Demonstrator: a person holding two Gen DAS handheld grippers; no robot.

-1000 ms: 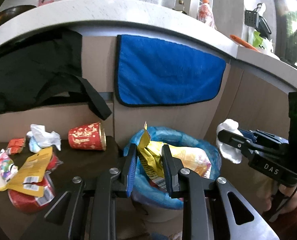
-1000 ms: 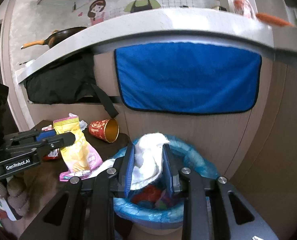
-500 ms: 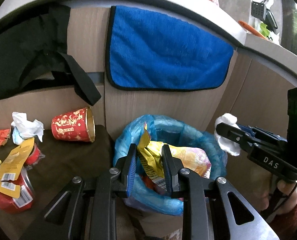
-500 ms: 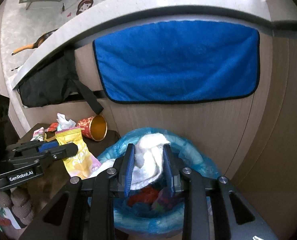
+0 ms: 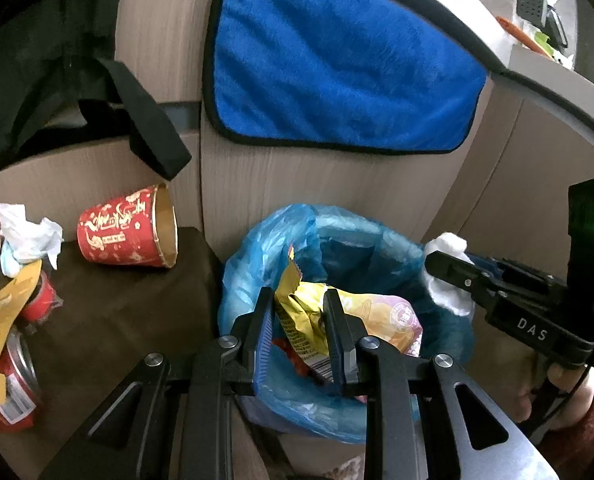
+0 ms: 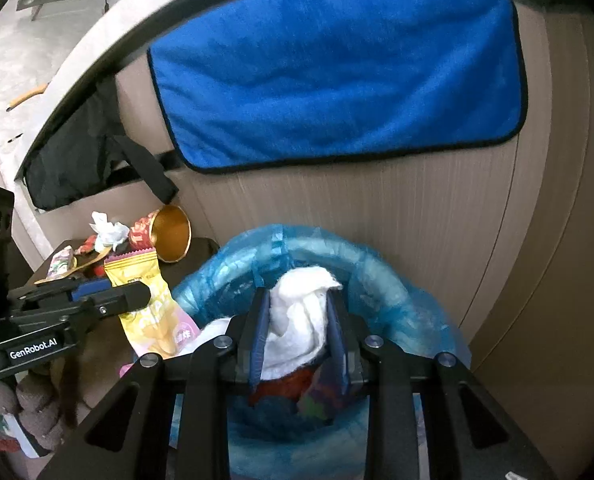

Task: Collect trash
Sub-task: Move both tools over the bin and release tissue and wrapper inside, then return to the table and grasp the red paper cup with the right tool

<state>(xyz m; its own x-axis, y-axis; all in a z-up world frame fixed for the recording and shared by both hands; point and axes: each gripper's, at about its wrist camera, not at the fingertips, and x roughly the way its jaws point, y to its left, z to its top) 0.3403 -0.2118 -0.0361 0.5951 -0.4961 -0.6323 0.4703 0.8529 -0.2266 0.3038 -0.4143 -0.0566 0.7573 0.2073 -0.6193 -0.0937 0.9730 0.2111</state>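
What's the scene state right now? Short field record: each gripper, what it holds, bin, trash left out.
left gripper: shut on yellow snack wrapper, over the bin opening
right gripper: shut on white tissue wad, over the bin opening
bin: blue liner, already holds some trash
left on brown table: red paper cup on its side, crumpled tissue, several wrappers
release: not yet done, both items clamped in the jaws
backdrop: blue towel hanging on the cabinet front
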